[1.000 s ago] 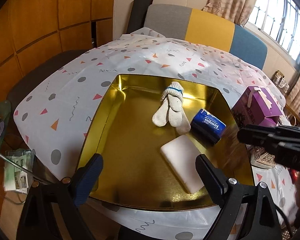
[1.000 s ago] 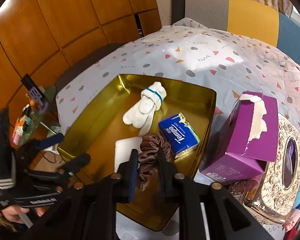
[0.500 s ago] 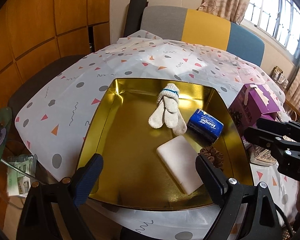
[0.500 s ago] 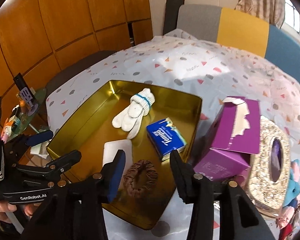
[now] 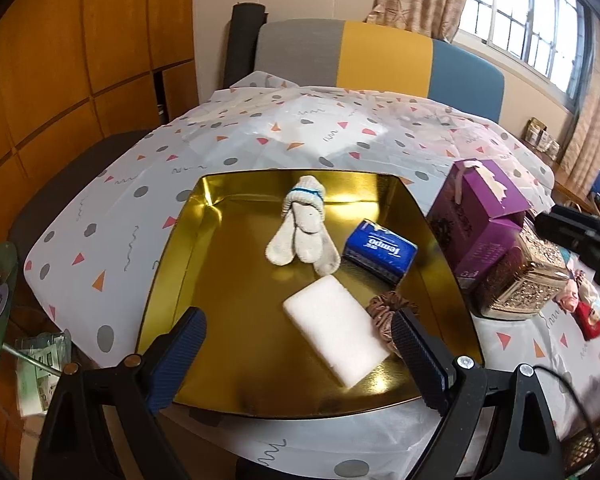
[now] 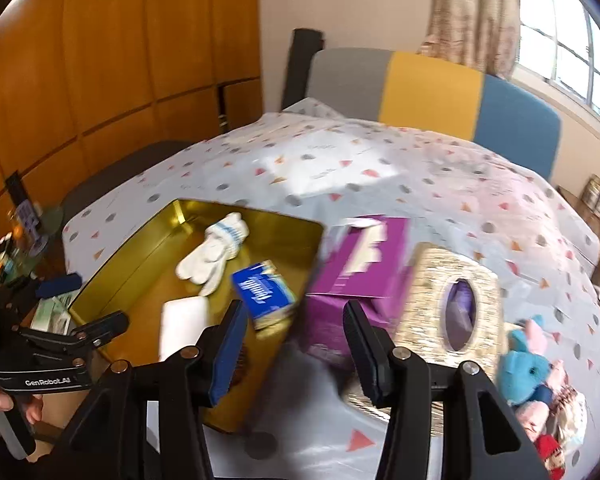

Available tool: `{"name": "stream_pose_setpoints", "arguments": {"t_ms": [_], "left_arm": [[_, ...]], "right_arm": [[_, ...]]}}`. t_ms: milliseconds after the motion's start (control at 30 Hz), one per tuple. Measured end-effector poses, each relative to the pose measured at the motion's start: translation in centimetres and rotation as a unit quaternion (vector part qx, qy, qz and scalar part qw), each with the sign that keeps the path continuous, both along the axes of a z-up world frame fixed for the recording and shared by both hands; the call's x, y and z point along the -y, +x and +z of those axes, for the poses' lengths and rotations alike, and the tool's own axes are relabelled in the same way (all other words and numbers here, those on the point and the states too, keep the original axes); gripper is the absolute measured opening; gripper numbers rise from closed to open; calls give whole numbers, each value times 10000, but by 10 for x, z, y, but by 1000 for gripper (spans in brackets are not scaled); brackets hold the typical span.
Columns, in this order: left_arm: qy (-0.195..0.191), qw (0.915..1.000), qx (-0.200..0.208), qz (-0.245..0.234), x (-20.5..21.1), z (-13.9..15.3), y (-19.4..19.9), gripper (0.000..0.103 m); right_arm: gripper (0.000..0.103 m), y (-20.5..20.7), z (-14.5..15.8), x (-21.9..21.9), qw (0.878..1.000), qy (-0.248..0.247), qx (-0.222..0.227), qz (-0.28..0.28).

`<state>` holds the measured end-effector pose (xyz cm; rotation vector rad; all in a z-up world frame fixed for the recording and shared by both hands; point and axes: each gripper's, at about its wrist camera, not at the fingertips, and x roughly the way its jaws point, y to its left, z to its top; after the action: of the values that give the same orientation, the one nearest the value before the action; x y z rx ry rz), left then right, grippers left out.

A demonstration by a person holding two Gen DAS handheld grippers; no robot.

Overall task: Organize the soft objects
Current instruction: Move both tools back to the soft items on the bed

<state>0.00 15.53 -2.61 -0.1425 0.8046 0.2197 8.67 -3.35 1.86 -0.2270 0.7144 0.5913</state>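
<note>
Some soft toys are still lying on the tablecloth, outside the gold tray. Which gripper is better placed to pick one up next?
Probably the right gripper. It is open and empty, and the blue plush toy lies close beside it. The left gripper is open too, but it faces the gold tray, away from the toys.

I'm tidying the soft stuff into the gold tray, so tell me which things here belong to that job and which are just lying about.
Part of the job:
gold tray
white glove
blue tissue pack
white sponge
brown scrunchie
plush toys, not yet in the tray

Just lying about:
purple box
ornate gold tissue box
striped chair
</note>
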Motion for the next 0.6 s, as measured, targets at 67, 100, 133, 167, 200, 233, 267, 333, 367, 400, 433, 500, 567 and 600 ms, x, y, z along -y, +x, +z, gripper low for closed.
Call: {"name": "stream_pose_setpoints", "arguments": {"t_ms": [67,100,133,167,200,233,267,333,367,400,433,500,567,600], "left_arm": [[32,10000,-31,-37,3,0,1,94],[44,10000,-39,-61,5,0,2,94],[60,9999,-40,-92,7,0,2,94],[83,9999,-39,-133,9,1,3,94],[98,9998,-40,-175,12,1,3,94],[116,9997,-34,-214,14,2,3,94],[136,9995,-18,-268,17,4,4,94],[149,9992,-2,-367,24,6,5,94],[129,9989,3,-444,27,7,5,94],[110,9987,6,-501,28,9,6,94],[92,9985,8,-548,31,10,7,94],[51,9978,1,-665,37,14,9,94],[51,9965,28,-831,45,20,12,94],[64,9956,100,-928,51,25,13,94]], "right_arm": [[56,3,3,15,9998,46,42,-174],[59,5,5,23,9996,66,63,-283],[59,7,6,32,9992,90,75,-391],[59,10,7,41,9987,108,77,-498],[59,12,8,50,9980,123,78,-615],[59,15,8,60,9971,135,84,-748],[59,18,9,71,9959,140,97,-885],[59,24,11,92,9930,129,141,-1166],[59,26,12,102,9914,125,158,-1296],[59,28,13,113,9896,131,170,-1424],[59,31,14,127,9865,149,185,-1620],[59,36,14,152,9803,203,220,-1952],[60,43,14,178,9718,239,237,-2332],[60,46,13,192,9662,260,246,-2554]]}}
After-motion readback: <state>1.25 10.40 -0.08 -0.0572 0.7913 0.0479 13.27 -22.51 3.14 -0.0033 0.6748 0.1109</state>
